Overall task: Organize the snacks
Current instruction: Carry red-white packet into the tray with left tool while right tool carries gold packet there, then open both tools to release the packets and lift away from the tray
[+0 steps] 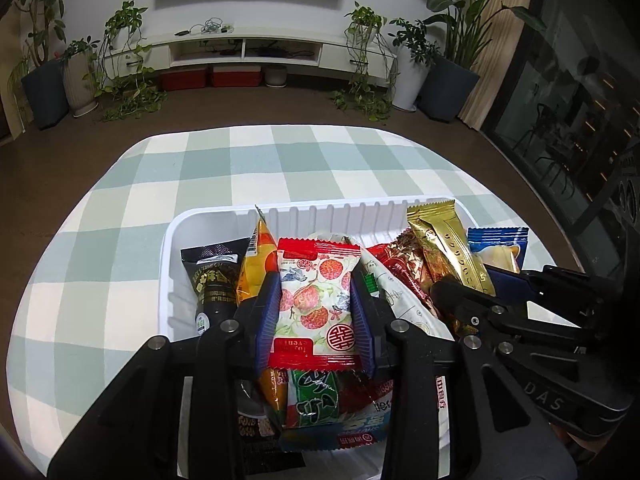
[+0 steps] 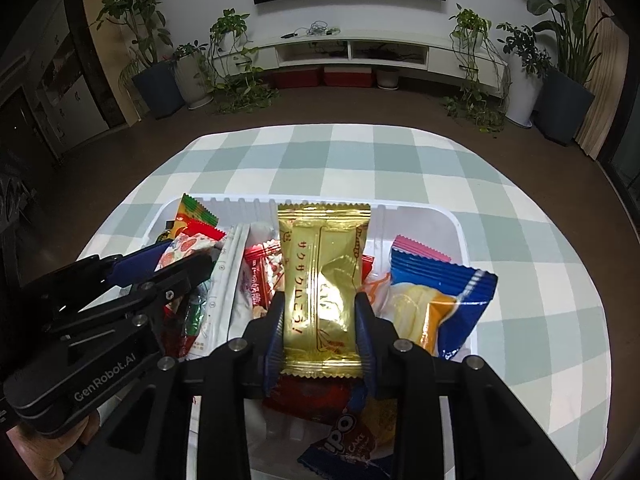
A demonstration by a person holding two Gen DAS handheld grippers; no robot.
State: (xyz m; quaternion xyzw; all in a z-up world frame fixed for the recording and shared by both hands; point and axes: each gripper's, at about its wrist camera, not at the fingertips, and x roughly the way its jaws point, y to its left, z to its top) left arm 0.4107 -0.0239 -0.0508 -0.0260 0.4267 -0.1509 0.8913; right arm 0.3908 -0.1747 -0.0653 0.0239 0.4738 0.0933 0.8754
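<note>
L gripper [image 1: 316,300]: clamped on lychee-print red packet [image 1: 314,304], held above white bin [image 1: 172,276]. R gripper [image 2: 320,320]: clamped on gold wafer packet [image 2: 322,284], same bin below; blue packet [image 2: 440,304] just right.

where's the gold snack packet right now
In the right wrist view the gold snack packet stands upright between the right tool's pads, over the white bin, with the blue packet to its right.

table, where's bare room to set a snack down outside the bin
The checked tablecloth is bare beyond the far rim of the white bin, and on both sides of it. The bin itself is crowded with packets.
</note>
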